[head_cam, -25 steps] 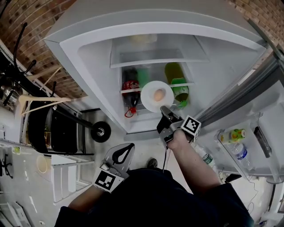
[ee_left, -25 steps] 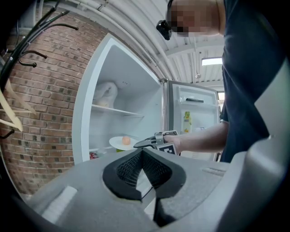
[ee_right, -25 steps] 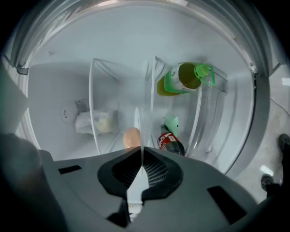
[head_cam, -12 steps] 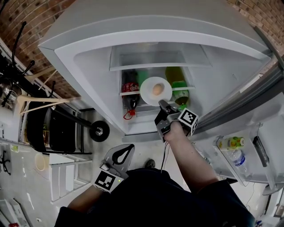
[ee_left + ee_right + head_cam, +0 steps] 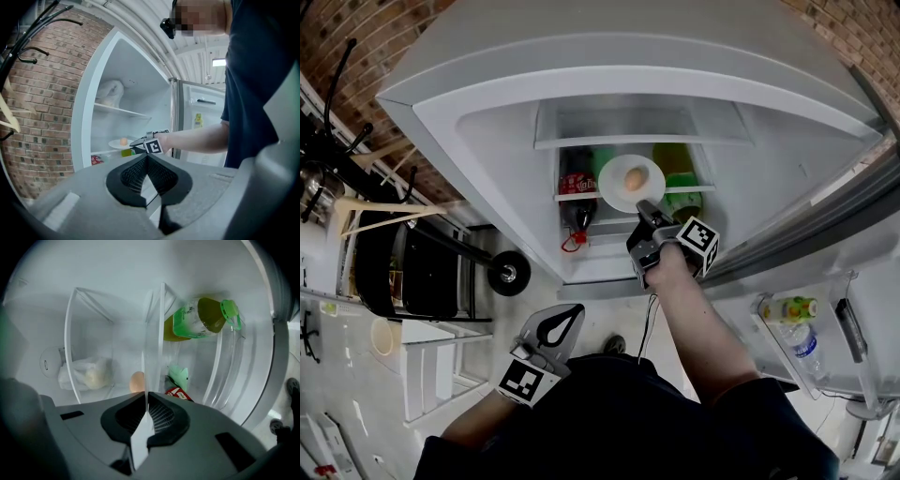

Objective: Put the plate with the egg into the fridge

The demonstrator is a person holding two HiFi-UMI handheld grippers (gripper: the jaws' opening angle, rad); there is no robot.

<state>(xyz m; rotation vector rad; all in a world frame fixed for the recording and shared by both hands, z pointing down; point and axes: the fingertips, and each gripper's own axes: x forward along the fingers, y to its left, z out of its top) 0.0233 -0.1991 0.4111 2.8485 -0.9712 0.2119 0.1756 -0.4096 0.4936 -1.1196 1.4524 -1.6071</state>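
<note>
A white plate [image 5: 619, 187] carrying a brown egg [image 5: 634, 177] hangs at the fridge [image 5: 487, 122] opening, level with a glass shelf [image 5: 572, 196]. My right gripper [image 5: 643, 209] is shut on the plate's near rim. In the right gripper view the plate [image 5: 148, 376] shows edge-on between the pinched jaws of my right gripper [image 5: 147, 409], with the egg [image 5: 137, 381] just beyond. My left gripper [image 5: 567, 319] hangs shut and empty, low by the person's body. From the left gripper view, past my left gripper [image 5: 146, 157], the plate [image 5: 117, 144] and egg [image 5: 123, 141] sit inside the fridge opening.
A cola bottle [image 5: 577, 195] and green bottles [image 5: 681, 187] lie under the shelf. A white bag [image 5: 89, 373] sits deeper inside the fridge. The open door [image 5: 862, 272] at right holds bottles [image 5: 792, 308]. A black cart [image 5: 422, 277] with a wheel [image 5: 507, 273] stands at left.
My right gripper has carried the plate with the egg up and further into the fridge opening. The left gripper has stayed put.
</note>
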